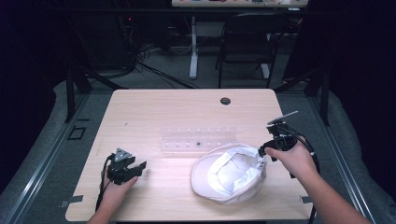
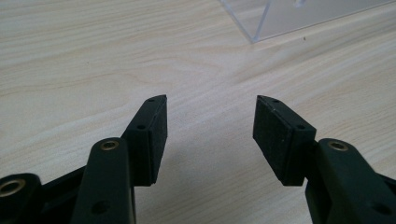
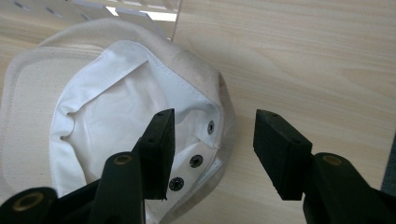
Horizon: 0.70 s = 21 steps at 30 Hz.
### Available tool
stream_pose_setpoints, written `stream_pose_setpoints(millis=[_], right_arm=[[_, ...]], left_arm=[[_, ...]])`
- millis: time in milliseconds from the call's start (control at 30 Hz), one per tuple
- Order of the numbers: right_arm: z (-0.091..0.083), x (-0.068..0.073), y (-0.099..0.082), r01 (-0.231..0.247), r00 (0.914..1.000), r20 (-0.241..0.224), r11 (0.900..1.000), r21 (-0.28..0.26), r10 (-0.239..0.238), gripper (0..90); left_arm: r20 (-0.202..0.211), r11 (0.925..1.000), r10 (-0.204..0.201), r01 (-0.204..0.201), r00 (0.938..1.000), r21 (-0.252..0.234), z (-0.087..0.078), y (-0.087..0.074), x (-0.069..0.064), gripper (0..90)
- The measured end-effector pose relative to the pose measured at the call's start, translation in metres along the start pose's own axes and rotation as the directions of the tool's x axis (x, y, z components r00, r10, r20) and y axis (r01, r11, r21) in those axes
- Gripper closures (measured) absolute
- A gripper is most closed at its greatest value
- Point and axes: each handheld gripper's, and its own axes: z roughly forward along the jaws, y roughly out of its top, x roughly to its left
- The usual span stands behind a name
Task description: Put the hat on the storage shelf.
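- The right gripper (image 3: 212,154) stands released, jaws spread over the back edge of the white cap (image 1: 229,171), gripping nothing.
- The cap lies upside down on the pale wood table (image 1: 154,112), beside a clear acrylic rack (image 1: 198,139): soft cotton, metal snap studs.
- The left gripper (image 2: 210,135) idles, spread, empty.
- Likely next: regrasp the cap's rim.

Off-white cap (image 1: 229,173), brighter white lining inside (image 3: 116,126), three dark round snaps on the white strap (image 3: 196,161). Pale blond wood-grain table (image 1: 159,112), fine darker streaks across it, one dark round hole near the far edge (image 1: 225,101). Clear, colourless plastic rack (image 1: 198,138) with small pale dots. Matte black left tool (image 1: 133,169), brass-coloured rivets, grey three-cornered plate on top. Matte black right tool (image 1: 262,150), same brass rivets.
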Motion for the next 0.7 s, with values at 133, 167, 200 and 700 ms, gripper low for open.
stream_pose_setpoints(millis=[133,167,200,700], right_arm=[[0.010,-0.001,0.000,-0.013,0.9998,-0.017,0.9988,0.047,0.014,47.5],[0.012,0.000,-0.001,-0.021,0.9997,-0.010,0.9987,0.048,0.021,47.5],[0.014,-0.001,-0.001,-0.017,0.9998,-0.004,0.9983,0.056,0.018,47.5],[0.035,-0.008,-0.011,-0.083,0.9957,-0.031,0.9883,0.129,0.087,46.1]], left_arm=[[-0.003,1.0000,-0.001,0.001,1.0000,-0.003,0.000,0.000,0.000,45.2],[-0.004,1.0000,-0.003,0.003,1.0000,-0.005,-0.001,0.001,0.000,45.2],[-0.006,1.0000,-0.002,0.002,1.0000,-0.004,-0.001,0.001,0.001,45.2],[-0.007,1.0000,-0.008,0.008,0.9999,0.000,0.000,0.001,0.003,45.1]])
